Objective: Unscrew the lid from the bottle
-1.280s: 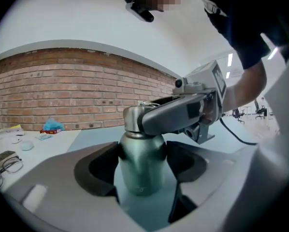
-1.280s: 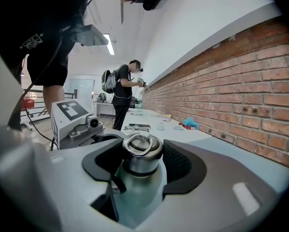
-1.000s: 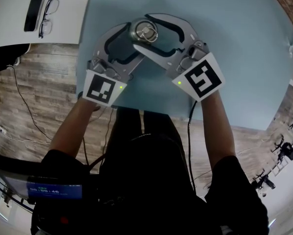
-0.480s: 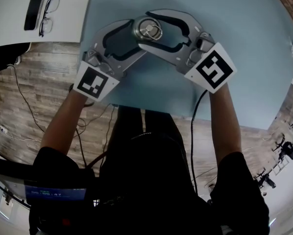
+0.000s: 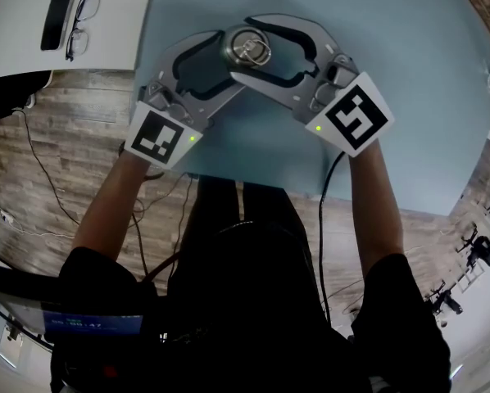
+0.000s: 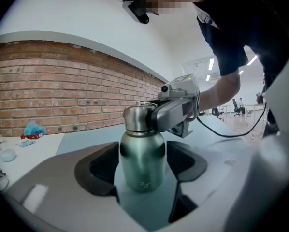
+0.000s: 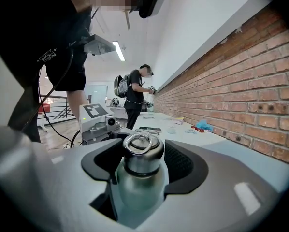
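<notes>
from the head view only the top of the bottle shows: the round steel lid [image 5: 247, 47] with its ring [image 7: 140, 144]. the body below is hidden under the lid and under the fingers crossing around it. in the left gripper view the right gripper's finger covers the right side of the lid, and the mark low on the bottle [image 6: 142, 158] is too small to read. in the right gripper view the bottle's lower half is cut off behind that gripper's own body.

the bottle stands upright in the left part of the pale blue worktop [image 5: 392, 80], long axis vertical, lid up, ring on top.

the left gripper [image 6: 144, 164] comes in from the near left and its fingers pinch the bottle's body, one pad on each side. the right gripper [image 7: 143, 162] comes in from the near right, higher up. its fingers sit against the lid on both sides and have just been opening a little, with the lid between them.
</notes>
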A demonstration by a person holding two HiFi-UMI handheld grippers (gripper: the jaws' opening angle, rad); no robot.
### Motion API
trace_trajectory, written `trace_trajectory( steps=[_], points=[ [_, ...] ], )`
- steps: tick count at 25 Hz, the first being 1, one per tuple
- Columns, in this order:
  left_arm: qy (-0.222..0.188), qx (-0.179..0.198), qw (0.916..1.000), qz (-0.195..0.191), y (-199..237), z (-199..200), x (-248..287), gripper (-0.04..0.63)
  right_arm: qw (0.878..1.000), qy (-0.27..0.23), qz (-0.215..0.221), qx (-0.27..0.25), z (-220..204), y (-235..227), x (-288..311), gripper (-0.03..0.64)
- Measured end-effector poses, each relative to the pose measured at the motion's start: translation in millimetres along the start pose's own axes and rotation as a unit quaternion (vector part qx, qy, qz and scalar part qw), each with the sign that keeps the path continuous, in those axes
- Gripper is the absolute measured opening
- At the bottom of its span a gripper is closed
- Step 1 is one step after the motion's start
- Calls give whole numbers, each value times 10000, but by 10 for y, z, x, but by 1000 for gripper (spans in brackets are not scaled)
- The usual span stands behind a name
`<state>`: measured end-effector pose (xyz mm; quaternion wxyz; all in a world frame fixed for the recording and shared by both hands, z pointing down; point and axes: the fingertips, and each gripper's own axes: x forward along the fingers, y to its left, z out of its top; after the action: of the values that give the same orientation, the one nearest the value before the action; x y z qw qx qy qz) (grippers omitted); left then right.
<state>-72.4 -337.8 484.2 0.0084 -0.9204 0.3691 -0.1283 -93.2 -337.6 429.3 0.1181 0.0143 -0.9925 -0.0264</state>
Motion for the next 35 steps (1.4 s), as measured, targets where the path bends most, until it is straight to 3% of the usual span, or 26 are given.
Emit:
trace_trajectory(
  steps=[4, 8, 16, 24, 35],
  points=[
    [-47, -167, 9997, 151, 20, 43, 11, 368, 10000, -68, -37, 11, 49, 29, 2, 313],
    [-54, -226, 9990, 377, 31, 39, 14, 375, 9997, -37, -224, -12, 28, 22, 0, 318],
    [80, -273, 9944, 1019, -20, 26, 38, 376, 9944, -122, -1043, 129, 17, -3, -80, 344],
    [-34, -681, 9771, 2017, 62, 45, 17, 376, 9795, -106, -1972, 395, 101, -28, -72, 339],
    [-76, -1098, 9565, 2701, 89, 16, -4, 360, 9738, 310, -2223, 376, 16, -61, -74, 308]
  ],
)
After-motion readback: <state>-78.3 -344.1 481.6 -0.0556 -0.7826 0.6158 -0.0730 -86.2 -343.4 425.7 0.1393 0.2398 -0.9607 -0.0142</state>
